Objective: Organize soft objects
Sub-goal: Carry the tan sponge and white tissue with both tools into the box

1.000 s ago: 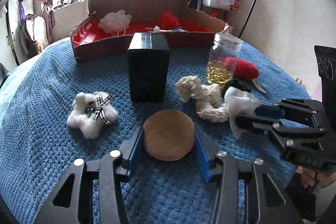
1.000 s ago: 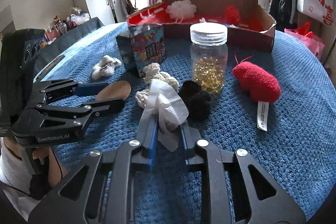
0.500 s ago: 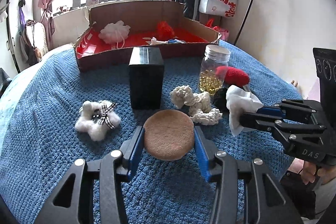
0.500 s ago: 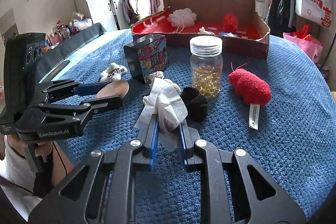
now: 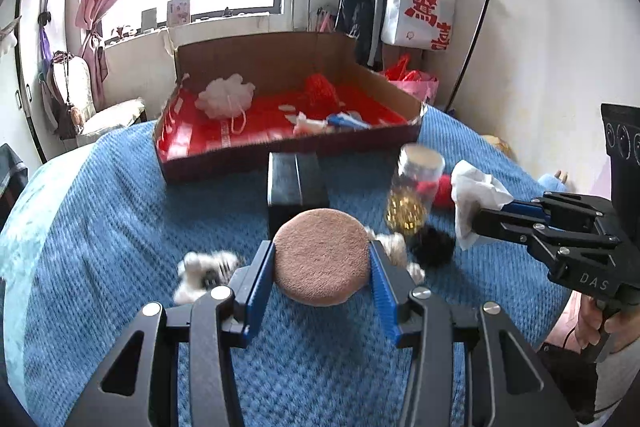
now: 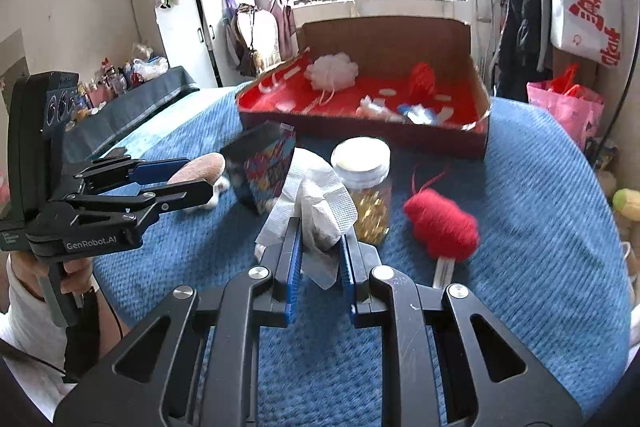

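Left wrist view, centre: the left gripper [image 5: 321, 264] holds a round tan puff [image 5: 320, 257] edge to edge between its blue pads, jaws set about as wide as the puff. At right of the same frame the right gripper [image 5: 476, 217] carries a crumpled white cloth [image 5: 474, 193]. Right wrist view, centre: its jaws stand narrow and pinch the cloth low down, so that most of the fabric stands loose above the pads. Both loads hang clear of the blue blanket [image 6: 540, 211]. The cardboard tray [image 6: 478, 137] with red lining lies at upper centre of both frames and already holds a white bath pouf [image 6: 332, 71] and other small items.

Risks, as judged. The puff is held only at its rim; a tilt or jolt could let it slip out. The cloth's loose upper folds could brush the glass jar [image 6: 366, 187] or the dark box [image 6: 260, 171], which both stand between the grippers and the tray, and the jar may tip.

Limits of view. Motion blur softens the small white and black items behind the puff; the tray's smaller contents cannot be identified. The person shows only as hands at the frame edges.
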`<state>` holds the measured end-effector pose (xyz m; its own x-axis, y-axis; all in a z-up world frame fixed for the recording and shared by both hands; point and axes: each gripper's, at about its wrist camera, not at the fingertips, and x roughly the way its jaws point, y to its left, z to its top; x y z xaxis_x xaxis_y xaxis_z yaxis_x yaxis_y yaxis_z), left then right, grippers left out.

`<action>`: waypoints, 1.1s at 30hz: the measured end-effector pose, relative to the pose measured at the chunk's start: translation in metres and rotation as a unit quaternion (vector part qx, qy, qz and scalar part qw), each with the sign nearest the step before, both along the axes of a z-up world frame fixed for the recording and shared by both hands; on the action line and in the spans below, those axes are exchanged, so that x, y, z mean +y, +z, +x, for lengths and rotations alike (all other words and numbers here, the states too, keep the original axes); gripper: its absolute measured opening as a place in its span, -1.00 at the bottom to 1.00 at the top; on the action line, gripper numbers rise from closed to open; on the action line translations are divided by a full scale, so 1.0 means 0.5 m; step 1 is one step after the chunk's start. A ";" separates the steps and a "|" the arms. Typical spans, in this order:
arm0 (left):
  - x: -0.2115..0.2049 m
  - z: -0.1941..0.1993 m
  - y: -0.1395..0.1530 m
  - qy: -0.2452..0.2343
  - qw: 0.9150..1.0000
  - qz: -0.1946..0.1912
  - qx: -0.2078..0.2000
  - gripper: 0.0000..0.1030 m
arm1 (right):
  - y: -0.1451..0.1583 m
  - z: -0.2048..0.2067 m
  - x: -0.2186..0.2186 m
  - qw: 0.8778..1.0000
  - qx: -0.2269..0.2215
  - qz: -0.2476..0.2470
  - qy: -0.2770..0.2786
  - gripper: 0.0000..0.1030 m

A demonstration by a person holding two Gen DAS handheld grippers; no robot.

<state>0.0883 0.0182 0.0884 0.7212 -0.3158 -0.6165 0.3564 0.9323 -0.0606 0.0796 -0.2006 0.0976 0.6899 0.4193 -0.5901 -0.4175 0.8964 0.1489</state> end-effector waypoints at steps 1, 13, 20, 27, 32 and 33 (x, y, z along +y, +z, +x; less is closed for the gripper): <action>0.000 0.005 0.004 -0.001 1.000 0.000 0.000 -0.06 | 0.005 0.006 -0.002 1.000 -0.001 0.001 0.000 -0.67; -0.010 0.104 0.056 -0.011 1.000 0.002 -0.007 -0.06 | 0.048 0.102 -0.016 1.000 -0.006 -0.006 -0.004 -0.67; -0.018 0.172 0.067 -0.022 1.000 0.014 0.007 -0.06 | 0.053 0.172 -0.011 1.000 0.003 -0.020 0.007 -0.67; -0.018 0.248 0.069 -0.042 0.998 0.026 0.036 -0.06 | 0.051 0.267 0.008 0.998 0.030 -0.038 0.038 -0.67; -0.011 0.304 0.064 -0.056 0.996 0.033 0.061 -0.06 | 0.051 0.348 0.038 0.995 0.052 -0.055 0.065 -0.67; -0.009 0.318 0.062 -0.057 0.995 0.035 0.068 -0.06 | 0.049 0.362 0.045 0.994 0.057 -0.057 0.071 -0.67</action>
<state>0.2474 0.0136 0.1193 0.5916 -0.3426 -0.7298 0.4524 0.8903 -0.0512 0.2605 -0.1782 0.1220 0.5535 0.4344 -0.7106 -0.5277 0.8430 0.1043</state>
